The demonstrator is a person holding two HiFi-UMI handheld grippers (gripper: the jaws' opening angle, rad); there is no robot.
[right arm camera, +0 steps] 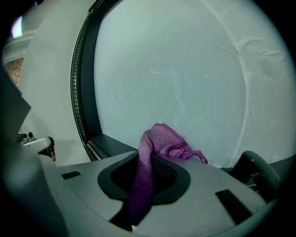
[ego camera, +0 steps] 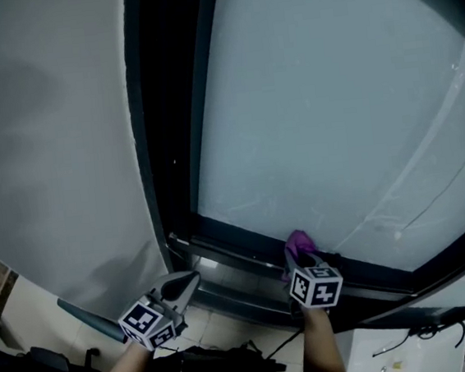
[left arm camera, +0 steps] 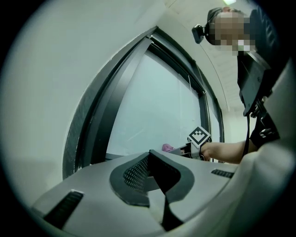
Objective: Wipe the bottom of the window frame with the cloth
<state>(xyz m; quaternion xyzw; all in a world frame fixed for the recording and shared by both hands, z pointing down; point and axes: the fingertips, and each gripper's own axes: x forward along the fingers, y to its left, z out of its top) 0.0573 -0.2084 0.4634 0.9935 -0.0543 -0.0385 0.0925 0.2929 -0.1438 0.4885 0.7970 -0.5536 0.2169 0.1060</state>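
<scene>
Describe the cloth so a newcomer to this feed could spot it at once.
Find the big frosted window pane and follow it down to the dark bottom frame. There the right gripper is shut on a bunched cloth, the only purple thing among grey and black surroundings.

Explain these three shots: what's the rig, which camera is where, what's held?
No robot: a person holds a two-jaw gripper in each hand. The head view looks down from the person's head at a window pane and its dark bottom frame. The other two cameras ride on the grippers, looking along their jaws. The right gripper is shut on a purple cloth, up by the bottom frame. The left gripper is shut with nothing in it, lower and to the left.
</scene>
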